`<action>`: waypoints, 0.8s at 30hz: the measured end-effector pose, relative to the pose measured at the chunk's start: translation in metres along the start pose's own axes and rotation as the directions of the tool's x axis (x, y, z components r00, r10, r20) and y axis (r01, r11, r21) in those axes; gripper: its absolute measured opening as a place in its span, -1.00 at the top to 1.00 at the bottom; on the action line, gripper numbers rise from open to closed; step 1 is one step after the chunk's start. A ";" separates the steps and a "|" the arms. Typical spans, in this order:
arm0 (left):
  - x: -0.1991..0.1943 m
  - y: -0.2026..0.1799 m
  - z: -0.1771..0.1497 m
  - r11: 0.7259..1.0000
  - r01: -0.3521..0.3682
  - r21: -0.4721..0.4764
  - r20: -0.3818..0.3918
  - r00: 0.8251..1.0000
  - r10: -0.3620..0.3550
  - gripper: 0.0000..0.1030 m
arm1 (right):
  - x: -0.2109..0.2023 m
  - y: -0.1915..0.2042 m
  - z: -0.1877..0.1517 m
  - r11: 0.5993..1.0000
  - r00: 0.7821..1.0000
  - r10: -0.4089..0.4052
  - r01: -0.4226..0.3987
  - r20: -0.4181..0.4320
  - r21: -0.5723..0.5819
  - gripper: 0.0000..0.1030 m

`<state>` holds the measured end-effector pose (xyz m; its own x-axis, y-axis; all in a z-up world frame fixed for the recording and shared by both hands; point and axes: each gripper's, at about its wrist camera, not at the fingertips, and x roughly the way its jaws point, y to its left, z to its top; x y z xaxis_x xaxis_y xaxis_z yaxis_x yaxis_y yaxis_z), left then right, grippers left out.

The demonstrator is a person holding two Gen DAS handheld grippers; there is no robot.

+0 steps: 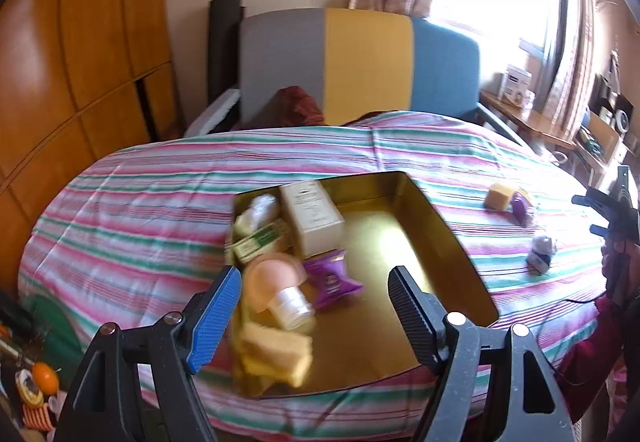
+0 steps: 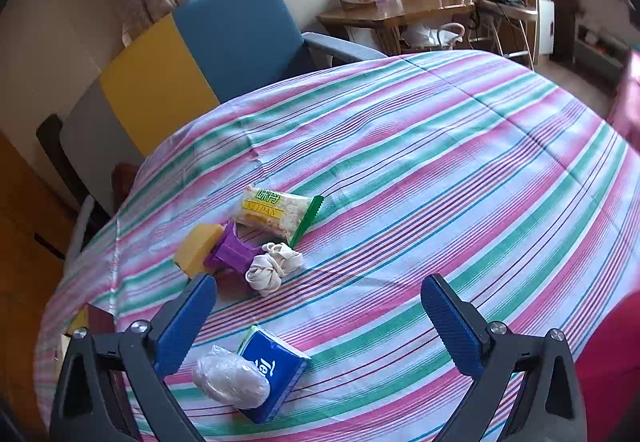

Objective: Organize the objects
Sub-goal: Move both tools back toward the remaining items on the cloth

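A gold tin tray (image 1: 416,202) lies on the striped tablecloth. It holds a cream box (image 1: 312,216), green-labelled packets (image 1: 260,238), a purple packet (image 1: 332,278), a peach-capped bottle (image 1: 276,290) and yellow sponges (image 1: 276,354). My left gripper (image 1: 316,294) is open and empty above the tray's near end. My right gripper (image 2: 320,306) is open and empty above the cloth. Ahead of it lie a snack packet (image 2: 276,214), a yellow block (image 2: 198,248), a purple packet (image 2: 232,250), a knotted white cloth (image 2: 272,266), a blue tissue pack (image 2: 274,374) and a wrapped white bundle (image 2: 230,380).
A grey, yellow and blue chair (image 1: 360,62) stands behind the table. A wooden side table (image 2: 400,10) with a box is at the back right. A wooden wardrobe (image 1: 80,42) is on the left. The right gripper shows at the left wrist view's right edge (image 1: 612,210).
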<state>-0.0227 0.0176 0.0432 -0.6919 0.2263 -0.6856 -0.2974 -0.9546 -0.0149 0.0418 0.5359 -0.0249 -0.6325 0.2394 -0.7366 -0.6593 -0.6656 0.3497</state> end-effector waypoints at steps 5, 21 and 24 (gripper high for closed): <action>0.013 -0.035 0.010 0.996 0.078 0.049 -0.030 0.997 -0.077 -0.49 | 0.003 -0.015 -0.003 0.992 0.998 0.061 -0.057 -0.028 0.110 -1.00; 0.051 -0.147 0.039 0.937 0.305 0.172 -0.147 0.948 -0.282 -0.43 | 0.007 -0.042 -0.004 0.955 0.991 0.131 -0.119 -0.026 0.273 -1.00; 0.060 -0.162 0.046 0.930 0.320 0.179 -0.167 0.942 -0.291 -0.43 | 0.008 -0.043 -0.005 0.950 0.989 0.144 -0.130 -0.029 0.284 -1.00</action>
<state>-0.0460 0.1947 0.0377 -0.4552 0.4590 -0.7630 -0.6159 -0.7812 -0.1025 0.0669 0.5632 -0.0486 -0.7091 0.1207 -0.6947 -0.6592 -0.4632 0.5924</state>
